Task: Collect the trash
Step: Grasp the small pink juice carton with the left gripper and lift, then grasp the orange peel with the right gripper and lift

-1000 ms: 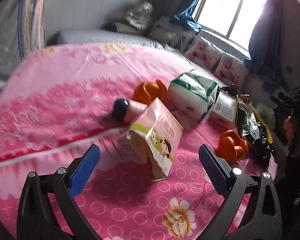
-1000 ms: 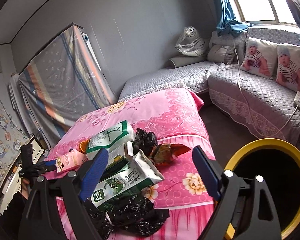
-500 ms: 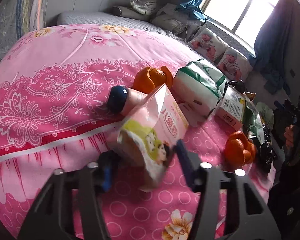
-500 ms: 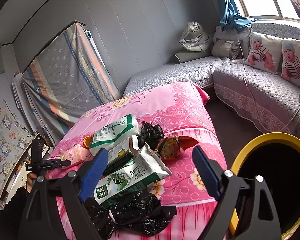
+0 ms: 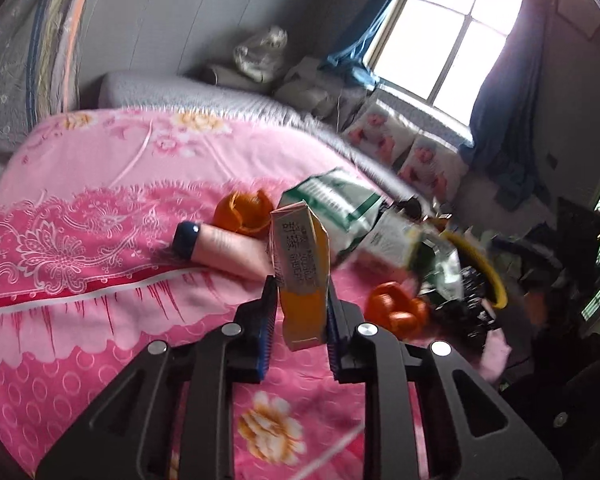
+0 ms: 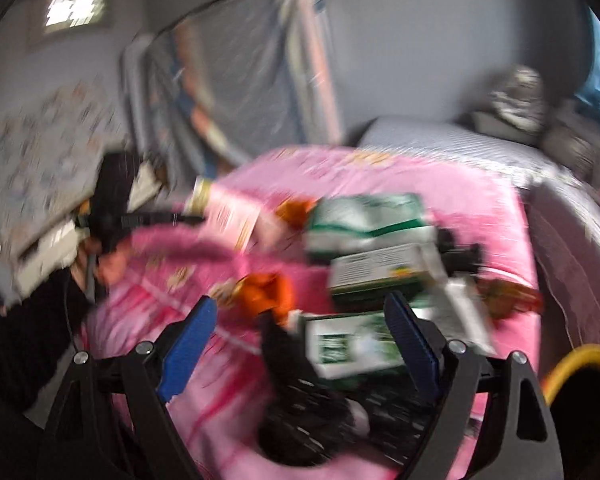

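My left gripper is shut on a small pink-and-yellow drink carton and holds it upright above the pink bedspread. The carton also shows in the blurred right wrist view, held by the other gripper. My right gripper is open and empty, over a green-and-white milk carton and black plastic bags. Orange peels, a pink tube with a dark cap and more green-and-white cartons lie on the bed.
A yellow-rimmed bin stands at the bed's near right corner; its rim also shows in the left wrist view. A grey quilted bed with pillows lies beyond. A second orange peel sits near the bags.
My left gripper closed on the small drink carton and lifted it upright. My right gripper swung left and down towards the trash pile; its view is blurred by motion.
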The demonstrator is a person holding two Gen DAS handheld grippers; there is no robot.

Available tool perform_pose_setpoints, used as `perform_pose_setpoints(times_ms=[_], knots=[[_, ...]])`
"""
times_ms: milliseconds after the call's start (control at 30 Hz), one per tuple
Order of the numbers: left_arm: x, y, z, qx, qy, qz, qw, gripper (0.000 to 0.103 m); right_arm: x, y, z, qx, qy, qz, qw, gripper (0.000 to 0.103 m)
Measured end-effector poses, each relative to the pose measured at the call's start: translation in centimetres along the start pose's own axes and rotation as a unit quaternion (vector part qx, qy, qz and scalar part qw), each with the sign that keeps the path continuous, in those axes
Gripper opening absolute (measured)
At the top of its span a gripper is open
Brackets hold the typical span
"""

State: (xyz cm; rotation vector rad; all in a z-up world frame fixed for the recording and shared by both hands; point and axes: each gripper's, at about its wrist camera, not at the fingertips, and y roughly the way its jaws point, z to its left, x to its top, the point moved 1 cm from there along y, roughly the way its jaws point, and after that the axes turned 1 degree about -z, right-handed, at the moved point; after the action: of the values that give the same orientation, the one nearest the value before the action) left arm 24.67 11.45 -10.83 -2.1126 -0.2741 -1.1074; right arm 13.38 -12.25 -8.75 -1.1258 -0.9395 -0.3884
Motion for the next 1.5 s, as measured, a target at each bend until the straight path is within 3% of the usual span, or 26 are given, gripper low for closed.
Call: perform_pose_setpoints(times_ms=[133,267,533,633,667,700,800,1100,1267,1500], knots=[[-0.5,-2.1,-1.1,0.003,-0.010,-0.032,0.9994,0.020,0.8,5.2,3.1,0.006,-0.051,0.055,0.997,0.082],[-1.2,-5.0,-2.2,0.011,-0.022,-0.068,0.9974,0.020,1.7,8.8,5.0,-0.016,-0.092,0.090,0.992,0.082],[-2.7,-8.2,-2.8,0.033,-0.035,-0.094,0.9944,0.020,1.1,14.3,4.0,-0.051,-0.051,0.175,0.982,0.081],[-3.4,-8.8,-2.8,0.033,-0.044,-0.098,0.9937,0.020,0.6,15.2,3.5,-0.049,-0.038,0.190,0.980,0.068],[-3.6,-9.0,-2.8,0.035,-0.049,-0.100,0.9931,0.020,0.5,15.4,3.4,-0.044,-0.031,0.194,0.979,0.055],[-3.7,-9.1,-2.8,0.035,-0.052,-0.102,0.9928,0.020,0.4,15.4,3.2,-0.038,-0.020,0.197,0.979,0.048],[-3.9,-9.7,-3.0,0.036,-0.058,-0.110,0.9915,0.020,0.9,14.3,3.1,-0.032,-0.007,0.180,0.983,0.041],[-4.7,-10.6,-4.8,0.047,-0.053,-0.122,0.9900,0.020,1.7,8.1,4.7,0.065,0.030,0.133,0.988,0.041],[-4.9,-10.5,-6.4,0.045,-0.044,-0.120,0.9908,0.020,1.7,5.9,5.0,0.070,0.035,0.106,0.991,0.041],[-4.1,-9.9,-9.1,0.031,-0.017,-0.114,0.9929,0.020,3.4,0.1,2.6,0.045,0.050,0.017,0.998,0.041]])
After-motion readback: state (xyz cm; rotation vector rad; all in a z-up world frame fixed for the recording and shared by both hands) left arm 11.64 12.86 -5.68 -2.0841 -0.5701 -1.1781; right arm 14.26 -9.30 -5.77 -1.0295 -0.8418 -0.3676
